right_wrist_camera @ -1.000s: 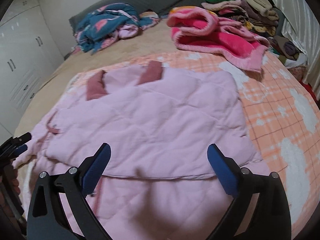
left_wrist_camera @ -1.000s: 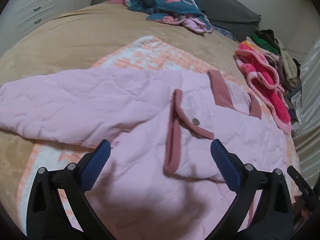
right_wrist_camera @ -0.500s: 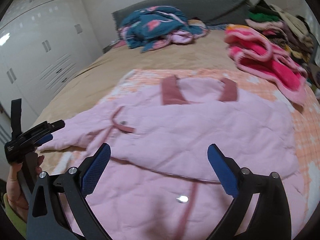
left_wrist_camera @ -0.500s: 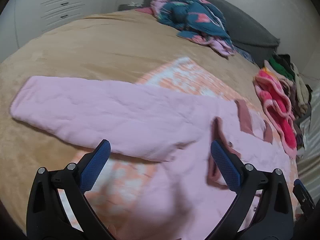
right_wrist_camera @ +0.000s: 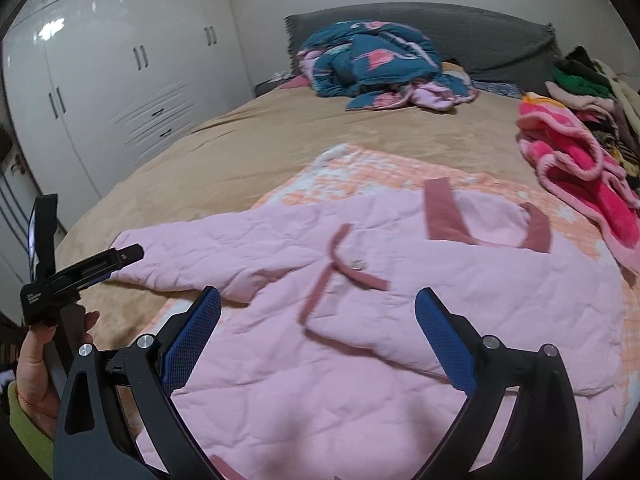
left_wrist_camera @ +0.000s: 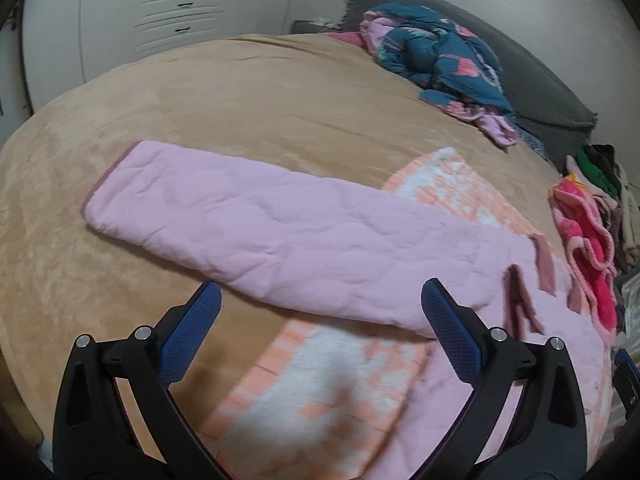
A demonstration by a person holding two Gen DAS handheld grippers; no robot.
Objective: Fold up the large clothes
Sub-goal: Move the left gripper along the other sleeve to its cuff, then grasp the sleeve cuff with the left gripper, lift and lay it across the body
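Observation:
A pink quilted jacket [right_wrist_camera: 400, 320] with dusty-rose trim lies on an orange-and-white blanket [right_wrist_camera: 360, 168] on the bed. Its body is partly folded, with a snap button showing. Its long sleeve [left_wrist_camera: 260, 232] stretches out flat to the left over the tan bedspread. My left gripper [left_wrist_camera: 320, 324] is open and empty, hovering just in front of the sleeve's near edge. It also shows at the left of the right wrist view [right_wrist_camera: 80, 272], held by a hand. My right gripper [right_wrist_camera: 316, 332] is open and empty above the jacket's front.
A tan bedspread [left_wrist_camera: 240, 92] covers the bed. A crumpled teal and pink garment [right_wrist_camera: 376, 68] lies near the grey headboard [right_wrist_camera: 480, 40]. A bright pink fleece [right_wrist_camera: 576, 160] and a clothes pile [right_wrist_camera: 592, 88] sit at the right. White wardrobes [right_wrist_camera: 120, 80] stand to the left.
Both grippers have swung left. The left view went from the jacket's front to the outstretched sleeve. The right view now takes in the jacket's left side and the other gripper.

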